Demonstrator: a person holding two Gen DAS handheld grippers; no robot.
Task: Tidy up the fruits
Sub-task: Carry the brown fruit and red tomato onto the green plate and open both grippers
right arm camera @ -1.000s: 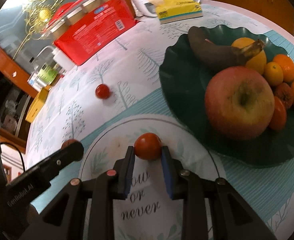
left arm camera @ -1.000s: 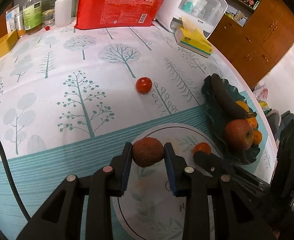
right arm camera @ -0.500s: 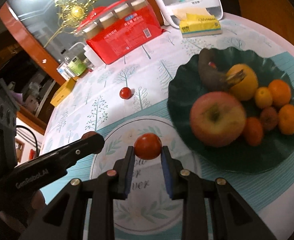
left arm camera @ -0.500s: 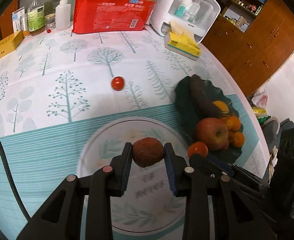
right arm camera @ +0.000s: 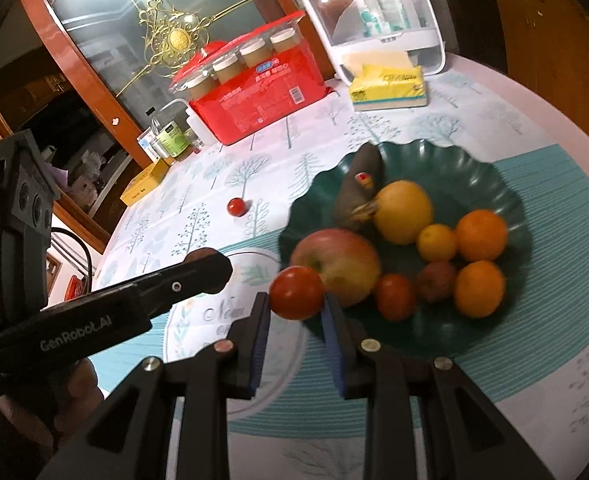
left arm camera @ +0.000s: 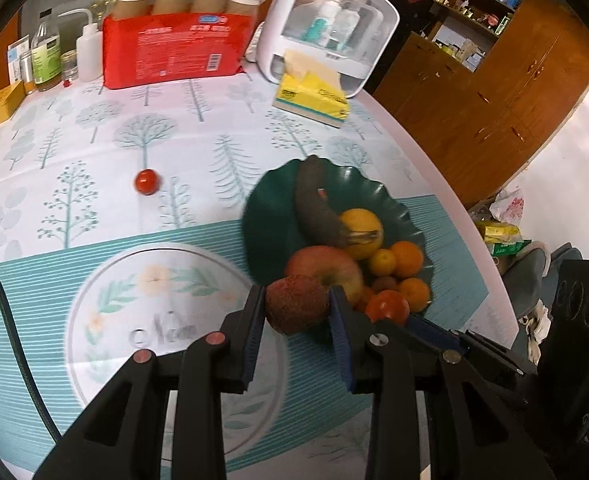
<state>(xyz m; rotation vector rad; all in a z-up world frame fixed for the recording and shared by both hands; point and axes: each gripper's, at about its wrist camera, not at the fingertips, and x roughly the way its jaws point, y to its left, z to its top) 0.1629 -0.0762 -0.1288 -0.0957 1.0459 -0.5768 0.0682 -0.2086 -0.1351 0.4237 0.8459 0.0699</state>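
1. The landmark is the dark green fruit bowl (right arm camera: 506, 208), already carrying an apple (right arm camera: 336, 260), a dark banana (right arm camera: 360, 190), a yellow citrus and several small oranges.
2. The left gripper (left arm camera: 296, 322) pinches a rough brown-red fruit (left arm camera: 296, 308) between its blue pads, held in the air at the bowl's near-left rim, in front of the apple.
3. The right gripper (right arm camera: 296, 314) is clamped on a small red tomato (right arm camera: 296, 292) – it hangs over the bowl's near-left edge, just beside the apple.
4. Step in hand, as I judge it: both fruits are mid-carry toward the bowl, neither set down yet.
5. A second small tomato (left arm camera: 147, 181) lies loose on the tree-print tablecloth (left arm camera: 94, 152), well to the left of the bowl and beyond the flower-print placemat (left arm camera: 166, 280).
6. The next move likely calls for bringing each fruit over a free spot in the bowl – the bare patch on its left and far side looks best – lowering until it rests, then spreading the jaws gently so nothing rolls out.
7. The two grippers sit close together, so staggering the drops would avoid a knock.
8. After that, the loose tomato remains to be fetched.
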